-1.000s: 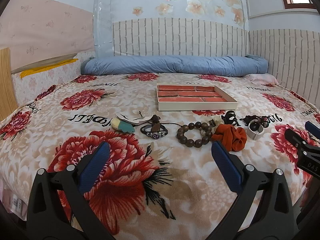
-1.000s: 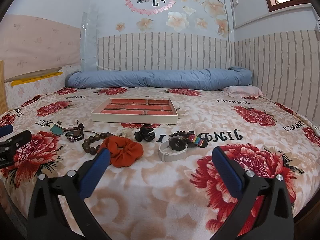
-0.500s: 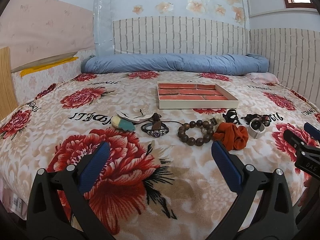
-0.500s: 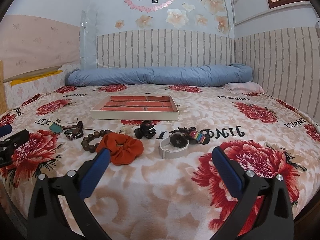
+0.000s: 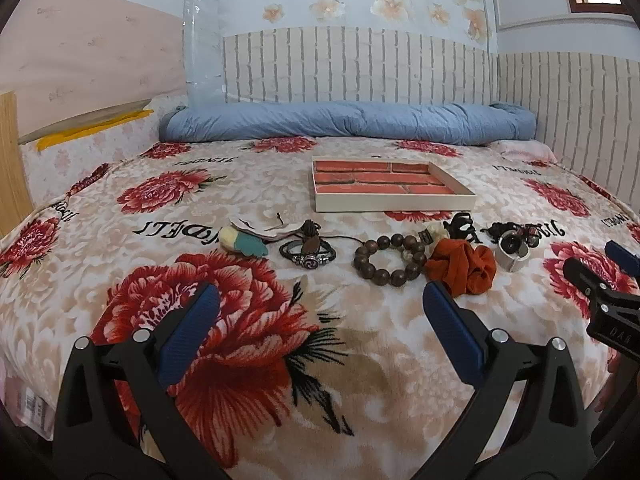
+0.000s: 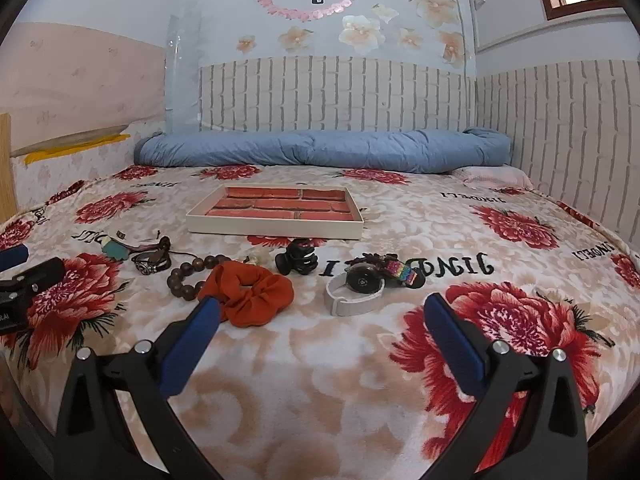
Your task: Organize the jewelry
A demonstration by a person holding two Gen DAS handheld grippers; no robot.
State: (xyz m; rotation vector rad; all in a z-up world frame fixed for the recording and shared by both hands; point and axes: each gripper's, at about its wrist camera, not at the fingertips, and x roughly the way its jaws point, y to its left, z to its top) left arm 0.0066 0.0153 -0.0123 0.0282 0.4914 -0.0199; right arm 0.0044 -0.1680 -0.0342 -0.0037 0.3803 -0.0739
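Both blue-padded grippers, left (image 5: pixel 320 310) and right (image 6: pixel 322 312), hover spread wide and empty above a floral fleece blanket (image 5: pixel 248 360). Ahead lie a brown wooden bead bracelet (image 5: pixel 389 256) and orange fabric scrunchie (image 6: pixel 250 292); beyond them, a shallow cream brick-lined tray (image 6: pixel 276 229).

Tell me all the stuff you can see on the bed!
tray: 1, cream with red brick lining, mid-bed
scrunchie: 1, orange, front row
bead bracelet: 1, brown, left of scrunchie
cord bracelet: 1, black, left of beads
hair clip: 1, black, behind scrunchie
watch: 1, white strap, right of scrunchie
rolled quilt: 1, blue, by wall
blanket: 1, red flowers
left claw: open
right claw: open
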